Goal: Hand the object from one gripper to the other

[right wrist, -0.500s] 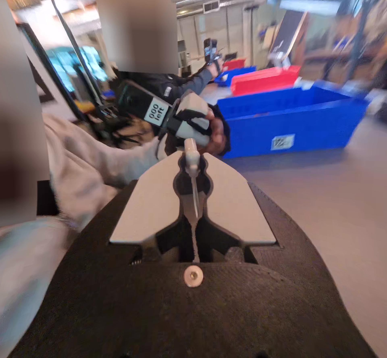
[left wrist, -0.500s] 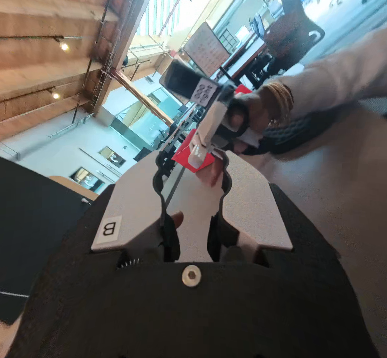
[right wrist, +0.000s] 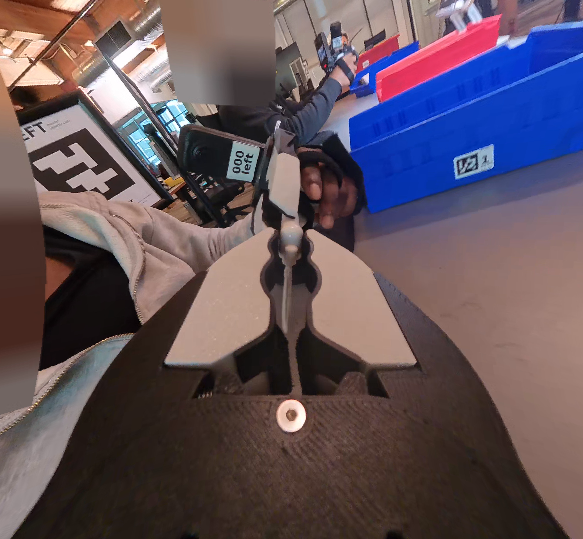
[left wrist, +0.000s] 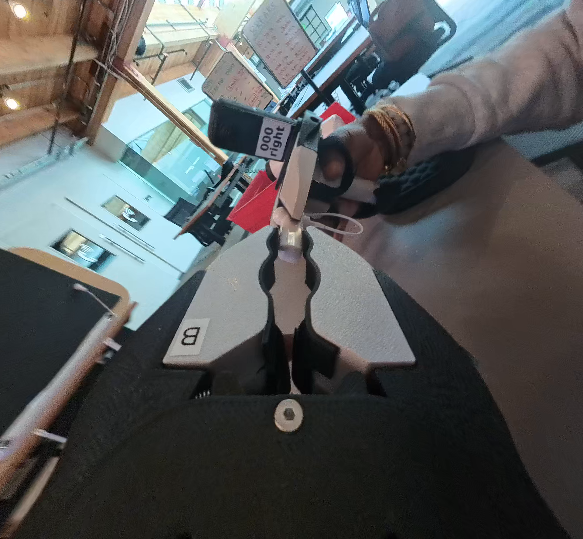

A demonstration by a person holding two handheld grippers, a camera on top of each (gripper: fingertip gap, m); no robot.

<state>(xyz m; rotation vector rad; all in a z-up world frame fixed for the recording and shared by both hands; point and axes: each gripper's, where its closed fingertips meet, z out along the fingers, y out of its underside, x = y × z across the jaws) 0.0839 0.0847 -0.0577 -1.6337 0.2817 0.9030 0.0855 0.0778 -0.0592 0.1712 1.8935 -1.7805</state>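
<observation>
Fingers, left gripper [left wrist: 289, 241]: narrowed at the tips onto the plug end of a white cable [left wrist: 288, 239]. Fingers, right gripper [right wrist: 289, 241]: pressed together on the same white cable [right wrist: 288, 247], just behind its rounded connector head. The two grippers meet tip to tip above the table [right wrist: 473, 271], each held in a strapped hand; the cable sits between them, clamped from both sides.

Cable: long axis runs roughly along the right gripper's fingers. The plug end points away from the right gripper, into the left one. The thin cord trails back through the gap between the right fingers toward the gripper body. In the left wrist view a loop of cord [left wrist: 334, 224] curls out to the side, beyond the fingertips.

Surroundings, right wrist view: blue bin [right wrist: 473, 145] on the table, just behind the left hand [right wrist: 328, 189]; red bin [right wrist: 441, 50] farther back. A second person's sleeve [right wrist: 315, 107] lifts another device over the far bins. A black-and-white marker board [right wrist: 79, 160] stands to the side.

Surroundings, left wrist view: red bin [left wrist: 252, 208] directly behind the right gripper; whiteboards [left wrist: 277, 37] and a dark chair [left wrist: 410, 18] well behind.

Nothing stands between the two grippers but the cable.
</observation>
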